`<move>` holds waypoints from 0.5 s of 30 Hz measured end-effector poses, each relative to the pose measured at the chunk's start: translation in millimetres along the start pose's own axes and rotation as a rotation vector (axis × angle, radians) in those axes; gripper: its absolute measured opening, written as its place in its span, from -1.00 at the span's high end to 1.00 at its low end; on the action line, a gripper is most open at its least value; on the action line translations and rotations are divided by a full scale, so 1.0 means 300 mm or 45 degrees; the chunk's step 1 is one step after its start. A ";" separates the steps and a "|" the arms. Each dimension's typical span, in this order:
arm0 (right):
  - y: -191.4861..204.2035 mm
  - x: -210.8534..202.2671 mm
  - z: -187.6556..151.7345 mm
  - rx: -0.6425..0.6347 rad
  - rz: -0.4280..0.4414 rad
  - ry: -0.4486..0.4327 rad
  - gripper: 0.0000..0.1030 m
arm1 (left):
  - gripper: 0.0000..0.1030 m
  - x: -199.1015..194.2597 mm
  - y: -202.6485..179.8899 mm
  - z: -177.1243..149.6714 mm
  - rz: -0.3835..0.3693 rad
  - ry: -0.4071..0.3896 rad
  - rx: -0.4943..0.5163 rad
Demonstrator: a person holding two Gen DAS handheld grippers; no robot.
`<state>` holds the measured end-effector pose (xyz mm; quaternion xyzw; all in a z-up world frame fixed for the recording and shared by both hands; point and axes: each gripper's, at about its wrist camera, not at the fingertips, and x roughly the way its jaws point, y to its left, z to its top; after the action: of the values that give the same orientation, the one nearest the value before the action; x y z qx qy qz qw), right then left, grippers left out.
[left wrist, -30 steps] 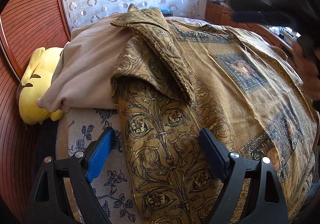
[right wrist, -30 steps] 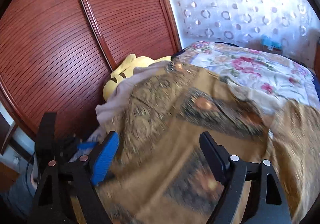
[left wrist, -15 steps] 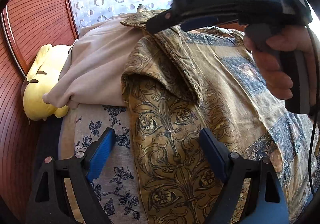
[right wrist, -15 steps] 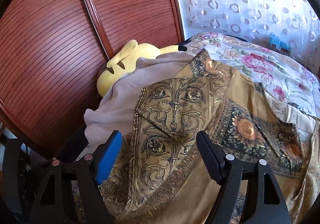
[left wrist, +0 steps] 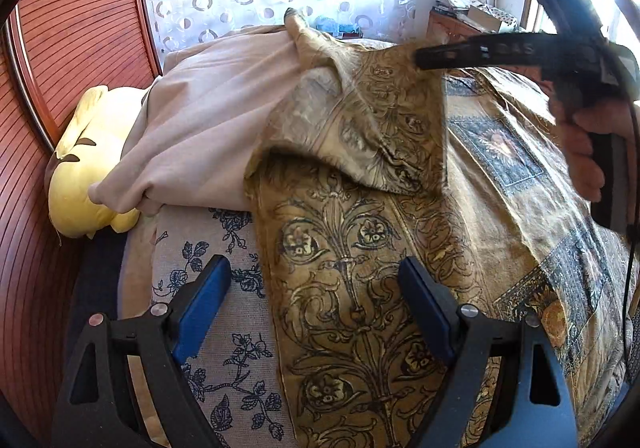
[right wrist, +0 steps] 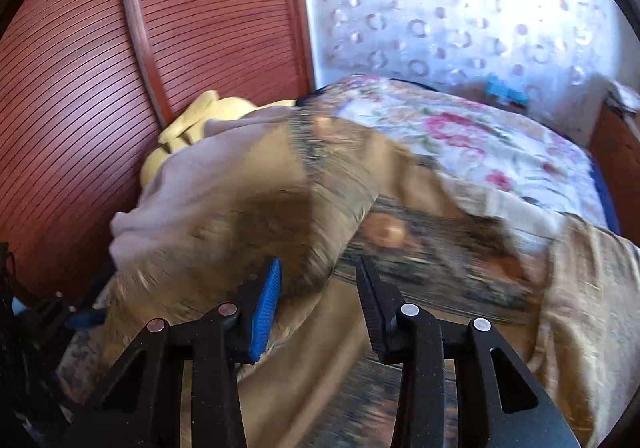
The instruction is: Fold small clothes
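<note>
Just two cloths (left wrist: 360,288) (one beige (left wrist: 208,128)).

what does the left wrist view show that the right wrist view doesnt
Only the left wrist view shows the right gripper from outside, the hand holding it, and a blue-flowered sheet. Only the right wrist view shows the pink-flowered bedspread. Both show the gold patterned cloth, beige garment, yellow plush and ribbed wooden panels.
</note>
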<state>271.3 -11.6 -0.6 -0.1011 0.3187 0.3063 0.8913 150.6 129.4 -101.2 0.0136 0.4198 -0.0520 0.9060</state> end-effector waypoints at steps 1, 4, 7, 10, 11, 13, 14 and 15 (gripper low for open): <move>-0.015 -0.015 -0.011 0.012 -0.009 0.001 0.21 | -0.68 0.000 0.000 0.000 0.000 0.000 0.000; -0.056 -0.046 -0.022 0.029 -0.049 -0.008 0.21 | -0.68 -0.001 0.000 0.000 -0.001 0.000 0.000; -0.059 -0.113 -0.037 0.058 -0.019 -0.028 0.21 | -0.68 0.000 0.000 0.001 0.000 0.000 -0.001; -0.058 -0.179 -0.071 0.055 0.000 -0.068 0.21 | -0.68 0.000 0.001 0.002 0.000 0.000 -0.001; -0.054 -0.199 -0.085 0.051 0.002 -0.078 0.21 | -0.68 0.000 0.001 0.002 0.000 0.000 -0.002; -0.050 -0.243 -0.134 0.030 0.008 -0.094 0.20 | -0.68 -0.001 0.004 0.002 0.003 -0.001 -0.005; -0.065 -0.259 -0.163 0.016 0.006 -0.100 0.15 | -0.68 -0.003 0.006 0.002 0.001 -0.004 -0.010; -0.070 -0.287 -0.203 -0.002 -0.006 -0.106 0.13 | -0.68 -0.007 0.012 0.004 -0.003 -0.009 -0.020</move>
<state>200.8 -92.7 6.0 -0.0899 0.2808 0.3083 0.9044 150.4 133.0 -99.0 0.0059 0.4168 -0.0500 0.9076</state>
